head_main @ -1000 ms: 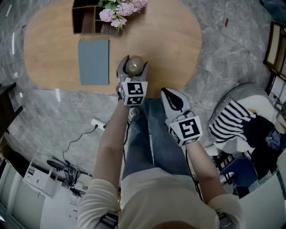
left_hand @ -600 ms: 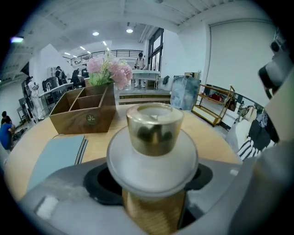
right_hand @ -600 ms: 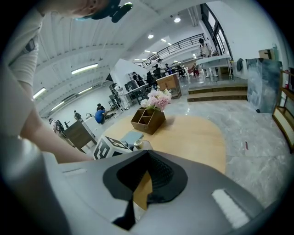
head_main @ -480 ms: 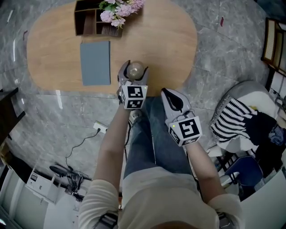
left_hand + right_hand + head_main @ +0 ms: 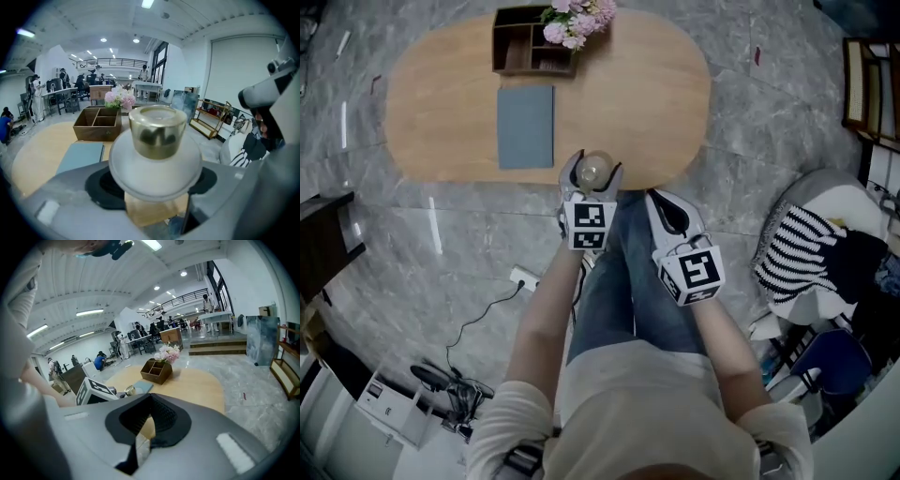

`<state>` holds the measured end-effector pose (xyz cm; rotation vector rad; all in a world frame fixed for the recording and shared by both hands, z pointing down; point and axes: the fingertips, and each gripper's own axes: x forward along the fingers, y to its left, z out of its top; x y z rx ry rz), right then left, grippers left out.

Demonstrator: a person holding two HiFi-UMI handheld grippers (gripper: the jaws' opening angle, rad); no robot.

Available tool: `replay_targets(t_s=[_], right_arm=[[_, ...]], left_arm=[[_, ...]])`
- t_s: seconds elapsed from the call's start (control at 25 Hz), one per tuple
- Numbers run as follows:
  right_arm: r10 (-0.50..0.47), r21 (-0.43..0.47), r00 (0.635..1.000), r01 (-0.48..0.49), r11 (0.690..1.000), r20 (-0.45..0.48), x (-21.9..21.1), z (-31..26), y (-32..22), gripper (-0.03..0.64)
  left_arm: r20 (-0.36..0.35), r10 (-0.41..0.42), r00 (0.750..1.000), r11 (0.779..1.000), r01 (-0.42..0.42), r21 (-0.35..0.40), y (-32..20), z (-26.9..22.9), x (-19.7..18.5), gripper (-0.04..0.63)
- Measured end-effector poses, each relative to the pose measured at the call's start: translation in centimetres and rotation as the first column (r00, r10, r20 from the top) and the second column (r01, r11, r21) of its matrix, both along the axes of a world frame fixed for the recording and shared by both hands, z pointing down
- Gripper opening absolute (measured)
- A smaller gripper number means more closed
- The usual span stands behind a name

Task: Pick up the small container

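L gripper (image 5: pixel 593 165) is clamped on the small container (image 5: pixel 155 157): jaws stand wide, pads hugging both sides of its white rounded body, gold lid on top w/ pale centre. In head view the container sits between the jaws over the near edge of the oval wooden table (image 5: pixel 656 94). L gripper view shows tabletop wood just under its base; can't tell if it touches. R gripper (image 5: pixel 664 202) has jaws together, nothing btwn them, held over the person's jeans (image 5: pixel 619 281) just beside the table edge, near the L gripper but apart from it. On the table, well behind the container: a blue-grey flat book (image 5: pixel 525 127), and at the far edge a wooden organizer (image 5: pixel 525 52) w/ compartments, pink flowers (image 5: pixel 579 19) at its right end. Grey marble floor all round; a cable (image 5: pixel 478 319) lies on it at left, striped cloth (image 5: pixel 797 248) on a seat at right.
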<state>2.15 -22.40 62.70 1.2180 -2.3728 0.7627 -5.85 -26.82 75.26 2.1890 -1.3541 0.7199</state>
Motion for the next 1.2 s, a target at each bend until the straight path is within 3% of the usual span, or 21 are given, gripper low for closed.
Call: replay_targets(t_s=[0.8, 1.2], right_arm=[[0.020, 0.178, 1.000, -0.020, 0.984, 0.005, -3.2, -17.0, 18.8, 0.002], [-0.006, 0.257, 1.000, -0.001, 0.966, 0.027, -3.8, -25.3, 26.0, 0.002]], left_arm=[[-0.094, 0.014, 0.995, 0.997, -0.007, 0.076, 21.2, -20.7, -3.4, 0.342], [-0.162, -0.029, 0.986, 0.993, 0.048, 0.110, 30.0, -31.1, -5.2, 0.342]])
